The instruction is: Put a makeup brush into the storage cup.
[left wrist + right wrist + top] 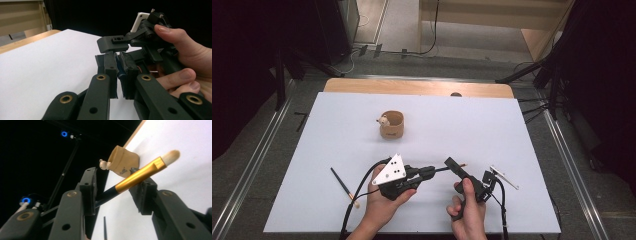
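Near the desk's front edge, the left gripper is clenched on a paintbrush's dark handle, its long axis running sideways into the right gripper. That one's jaws straddle the gold ferrule, not yet pressing. A second brush lies front-left; farther back sits the wooden cup.

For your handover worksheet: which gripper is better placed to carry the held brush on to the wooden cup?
Probably the right gripper: its jaws stand around the brush, whose tip points toward the wooden cup. The left gripper is shut on the handle end, so it would need to let go.
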Tool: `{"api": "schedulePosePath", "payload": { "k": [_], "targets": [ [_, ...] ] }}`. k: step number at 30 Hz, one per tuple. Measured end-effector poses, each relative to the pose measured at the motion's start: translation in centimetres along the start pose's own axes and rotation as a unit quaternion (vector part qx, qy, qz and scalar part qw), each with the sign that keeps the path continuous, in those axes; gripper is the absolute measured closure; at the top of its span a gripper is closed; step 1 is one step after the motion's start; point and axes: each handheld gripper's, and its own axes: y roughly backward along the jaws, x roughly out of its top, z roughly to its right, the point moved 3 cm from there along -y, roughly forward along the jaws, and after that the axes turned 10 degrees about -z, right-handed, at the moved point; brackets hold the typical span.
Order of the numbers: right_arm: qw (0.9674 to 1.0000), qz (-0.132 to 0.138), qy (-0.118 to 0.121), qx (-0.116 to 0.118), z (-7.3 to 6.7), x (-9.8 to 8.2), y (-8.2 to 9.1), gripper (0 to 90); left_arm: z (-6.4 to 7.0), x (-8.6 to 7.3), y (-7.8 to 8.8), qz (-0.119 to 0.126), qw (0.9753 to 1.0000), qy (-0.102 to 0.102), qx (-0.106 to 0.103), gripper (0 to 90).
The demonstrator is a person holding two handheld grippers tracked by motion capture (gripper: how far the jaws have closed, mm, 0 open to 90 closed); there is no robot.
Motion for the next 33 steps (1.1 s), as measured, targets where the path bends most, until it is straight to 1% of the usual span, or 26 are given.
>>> {"api": "schedulePosePath", "payload": {
  "k": [2, 3, 4, 5, 6, 7, 8, 10, 11, 12, 13, 14, 15, 17, 18, 19, 21, 22, 23, 24, 26, 28, 29, 30, 31, 33],
  "targets": [
    [0.9997, 0.0, -0.004, 0.023, -0.1, 0.1, 0.1, 67.4, 0.0, -0.1, -0.2, -0.009, 0.9999, 0.003, -0.005, 86.1],
    [0.9993, 0.001, -0.007, 0.036, -0.1, 0.2, 0.2, 72.1, -0.1, -0.3, -0.3, -0.016, 0.9998, 0.009, -0.012, 86.0],
    [0.9987, 0.003, -0.002, 0.051, -0.1, 0.3, 0.3, 84.2, -0.1, -0.5, -0.3, -0.014, 0.9996, 0.016, -0.02, 85.4],
    [0.9992, 0.004, 0.006, 0.038, -0.3, 0.4, 0.5, 84.1, -0.2, -0.5, -0.2, -0.007, 0.9995, 0.026, -0.016, 78.2],
    [0.9993, 0.013, 0.021, 0.028, -0.4, 0.5, 0.8, 84.3, -0.2, -0.5, -0.1, -0.006, 0.9994, 0.033, -0.005, 62.7],
    [0.9988, 0.015, 0.037, 0.028, -0.5, 0.5, 0.9, 84.3, -0.3, -0.5, -0.1, -0.013, 0.9992, 0.037, 0.007, 52.9],
    [0.9974, 0.014, 0.068, 0.017, -1.0, 0.7, 1.1, 84.3, -0.4, -0.5, -0.1, -0.021, 0.999, 0.039, 0.005, 47.6],
    [0.9932, 0.011, 0.114, -0.019, -1.8, 0.9, 1.3, 84.3, -0.3, -0.5, -0.3, -0.037, 0.9986, 0.038, 0.007, 44.0],
    [0.9899, 0.012, 0.137, -0.034, -2.1, 1.0, 1.3, 84.3, -0.3, -0.5, -0.4, -0.044, 0.9983, 0.038, 0.008, 41.4],
    [0.9863, 0.009, 0.158, -0.046, -2.5, 1.1, 1.2, 84.3, -0.2, -0.5, -0.5, -0.048, 0.9982, 0.037, 0.007, 40.9],
    [0.9834, 0.006, 0.172, -0.057, -2.7, 1.1, 1.2, 84.3, 0.0, -0.4, -0.7, -0.051, 0.998, 0.035, 0.01, 40.6],
    [0.9774, 0.001, 0.198, -0.075, -3.0, 1.1, 1.2, 84.3, 0.1, -0.3, -0.7, -0.055, 0.9979, 0.031, 0.013, 40.5],
    [0.9724, -0.002, 0.217, -0.085, -3.3, 1.1, 1.1, 84.3, 0.2, -0.2, -0.9, -0.057, 0.9979, 0.029, 0.014, 40.9],
    [0.9637, -0.007, 0.247, -0.1, -3.7, 1.0, 1.0, 84.3, 0.4, 0.0, -1.1, -0.063, 0.9976, 0.024, 0.015, 41.7],
    [0.96, -0.01, 0.26, -0.104, -4.0, 0.9, 0.9, 84.3, 0.5, 0.0, -1.2, -0.068, 0.9973, 0.021, 0.017, 42.6],
    [0.955, -0.012, 0.275, -0.11, -4.2, 0.8, 0.9, 84.3, 0.6, 0.1, -1.3, -0.071, 0.9971, 0.017, 0.019, 45.5],
    [0.9418, -0.017, 0.312, -0.124, -4.9, 0.5, 0.7, 84.3, 0.8, 0.2, -1.5, -0.072, 0.9971, 0.015, 0.018, 49.9],
    [0.9357, -0.019, 0.328, -0.128, -5.3, 0.4, 0.6, 84.3, 0.8, 0.3, -1.6, -0.073, 0.9971, 0.013, 0.016, 51.3],
    [0.9309, -0.023, 0.34, -0.132, -5.6, 0.2, 0.5, 84.3, 0.9, 0.4, -1.7, -0.073, 0.9971, 0.015, 0.016, 52.1],
    [0.9268, -0.027, 0.35, -0.133, -5.9, 0.0, 0.3, 84.3, 0.9, 0.4, -1.8, -0.075, 0.997, 0.014, 0.015, 52.5],
    [0.9191, -0.034, 0.369, -0.133, -6.4, -0.3, 0.1, 84.3, 1.0, 0.6, -1.9, -0.075, 0.997, 0.014, 0.009, 54.3],
    [0.9127, -0.041, 0.383, -0.136, -6.7, -0.7, -0.2, 84.3, 1.2, 0.8, -2.1, -0.072, 0.9973, 0.013, 0.008, 55.7],
    [0.9095, -0.045, 0.39, -0.137, -6.8, -0.8, -0.4, 84.3, 1.2, 0.9, -2.1, -0.074, 0.9972, 0.012, 0.005, 58.9],
    [0.9081, -0.047, 0.392, -0.138, -6.9, -1.0, -0.5, 84.3, 1.3, 0.9, -2.2, -0.072, 0.9973, 0.014, 0.001, 61.4],
    [0.9052, -0.047, 0.398, -0.14, -6.9, -1.1, -0.6, 84.3, 1.3, 1.0, -2.2, -0.072, 0.9973, 0.015, -0.002, 62.6],
    [0.9019, -0.051, 0.405, -0.141, -7.1, -1.3, -0.8, 84.3, 1.4, 1.1, -2.4, -0.072, 0.9972, 0.015, -0.007, 66.6]
  ]
}}
